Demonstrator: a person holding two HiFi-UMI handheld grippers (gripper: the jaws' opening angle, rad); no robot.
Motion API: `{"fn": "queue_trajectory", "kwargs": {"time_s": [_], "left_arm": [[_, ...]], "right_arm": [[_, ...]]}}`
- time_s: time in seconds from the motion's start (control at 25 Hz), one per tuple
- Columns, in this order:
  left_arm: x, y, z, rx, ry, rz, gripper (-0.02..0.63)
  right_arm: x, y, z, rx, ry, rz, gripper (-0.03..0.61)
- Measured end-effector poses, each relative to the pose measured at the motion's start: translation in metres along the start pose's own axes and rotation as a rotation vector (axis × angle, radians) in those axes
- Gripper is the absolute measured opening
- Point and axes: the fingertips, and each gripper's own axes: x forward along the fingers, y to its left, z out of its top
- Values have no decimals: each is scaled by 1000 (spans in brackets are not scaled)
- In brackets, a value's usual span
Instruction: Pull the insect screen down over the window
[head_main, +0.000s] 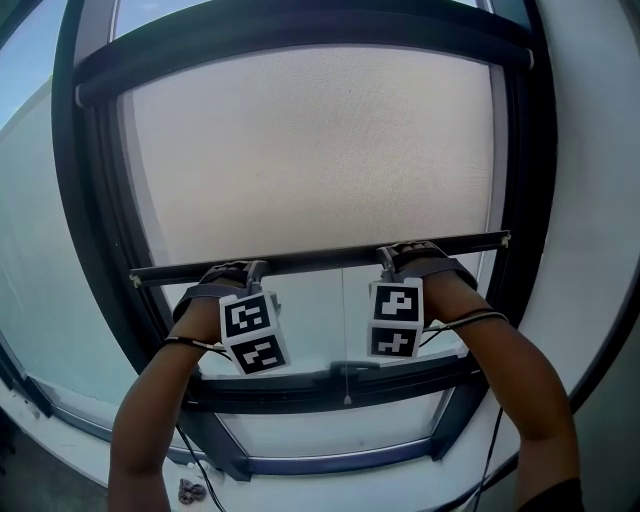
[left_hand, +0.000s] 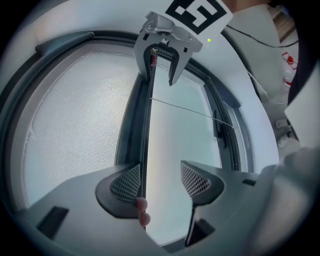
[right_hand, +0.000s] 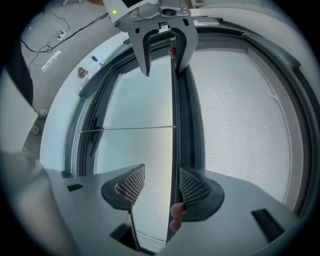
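The insect screen (head_main: 310, 150) of pale mesh covers the upper window and ends in a dark bottom bar (head_main: 320, 260). Both grippers sit at this bar. My left gripper (head_main: 235, 272) is left of centre and my right gripper (head_main: 400, 256) is right of centre. In the left gripper view the bar (left_hand: 146, 145) runs along the left pad, and the left gripper (left_hand: 160, 182) stands open around it. In the right gripper view the bar (right_hand: 174, 125) lies against the right pad of the open right gripper (right_hand: 162, 186). A fingertip (left_hand: 142, 210) shows by the bar in each gripper view.
Below the bar is bare glass with a thin pull cord (left_hand: 190, 111) and a dark lower sash with a handle (head_main: 345, 368). The dark window frame (head_main: 95, 200) encloses the screen. Small screws (head_main: 188, 490) lie on the white sill. Cables (right_hand: 50, 30) lie on the floor.
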Motion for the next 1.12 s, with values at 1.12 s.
{"fn": "queue_trajectory", "kwargs": {"time_s": [1.12], "left_arm": [[30,-74,-3,-91,-26,-78,253]], "right_arm": [[28,76,5,49,-53,15,218]]}}
